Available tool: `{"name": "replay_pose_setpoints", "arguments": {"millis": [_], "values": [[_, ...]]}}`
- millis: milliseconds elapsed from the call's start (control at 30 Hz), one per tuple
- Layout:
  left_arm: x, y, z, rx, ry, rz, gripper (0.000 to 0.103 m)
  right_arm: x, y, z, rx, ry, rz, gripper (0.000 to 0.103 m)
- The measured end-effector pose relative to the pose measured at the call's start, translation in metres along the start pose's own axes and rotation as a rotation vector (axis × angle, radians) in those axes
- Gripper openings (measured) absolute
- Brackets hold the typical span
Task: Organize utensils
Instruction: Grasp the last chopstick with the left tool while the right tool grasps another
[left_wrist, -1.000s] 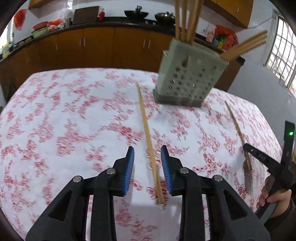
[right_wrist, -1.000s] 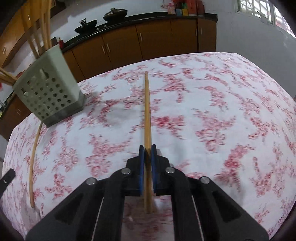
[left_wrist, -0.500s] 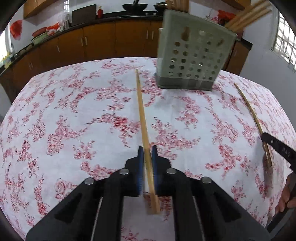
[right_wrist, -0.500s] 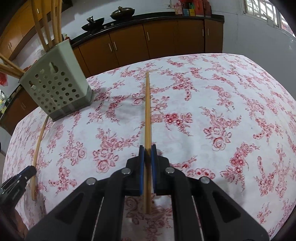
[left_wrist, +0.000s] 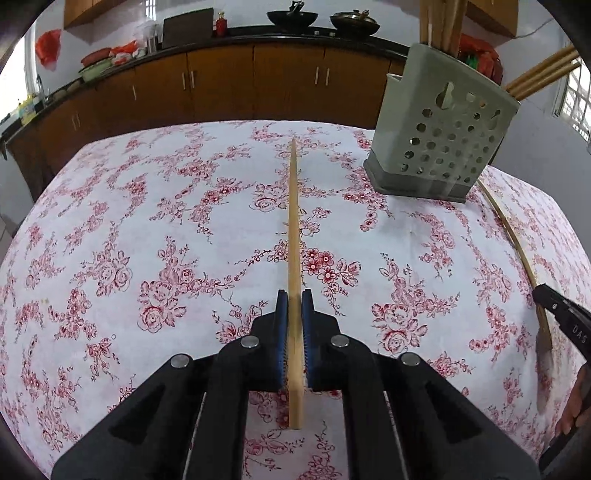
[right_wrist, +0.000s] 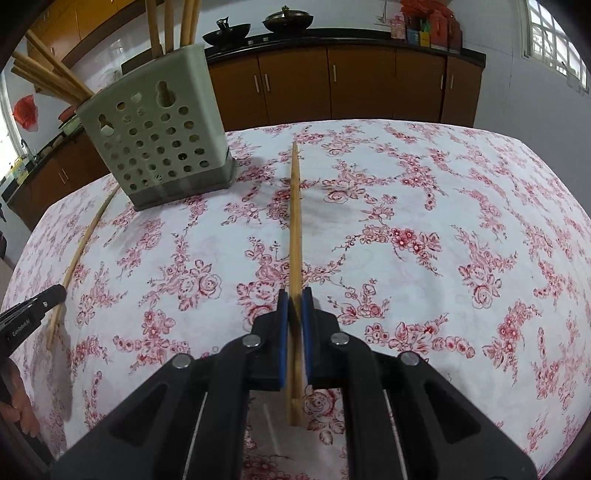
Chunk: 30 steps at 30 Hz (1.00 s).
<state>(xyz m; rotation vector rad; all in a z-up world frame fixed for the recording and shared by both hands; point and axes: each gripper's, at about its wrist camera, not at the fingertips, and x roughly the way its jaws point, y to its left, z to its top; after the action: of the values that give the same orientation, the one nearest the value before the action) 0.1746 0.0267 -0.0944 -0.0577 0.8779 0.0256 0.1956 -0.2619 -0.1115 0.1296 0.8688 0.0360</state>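
Observation:
My left gripper is shut on a wooden chopstick that points forward over the floral tablecloth. My right gripper is shut on a second wooden chopstick, also pointing forward. A grey perforated utensil holder with several chopsticks in it stands at the far right in the left wrist view and at the far left in the right wrist view. The right gripper's chopstick also shows in the left wrist view, and the left gripper's chopstick in the right wrist view.
Brown kitchen cabinets with a dark counter, pans and clutter run behind the table. A window is on the right wall. The table edge curves away at the far side.
My left gripper has closed on the chopstick it straddled and lifted it off the cloth, pointing forward. My right gripper keeps its chopstick; the holder looks nearer and more upright.

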Motion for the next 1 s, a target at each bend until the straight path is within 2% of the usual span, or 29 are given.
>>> {"name": "replay_pose_setpoints", "arguments": {"millis": [1000], "values": [[0.0006,-0.0012,-0.0006,-0.009,0.001,-0.009,0.01,0.0018,0.0019,0.0005,-0.008,0.001,-0.01,0.009]]}}
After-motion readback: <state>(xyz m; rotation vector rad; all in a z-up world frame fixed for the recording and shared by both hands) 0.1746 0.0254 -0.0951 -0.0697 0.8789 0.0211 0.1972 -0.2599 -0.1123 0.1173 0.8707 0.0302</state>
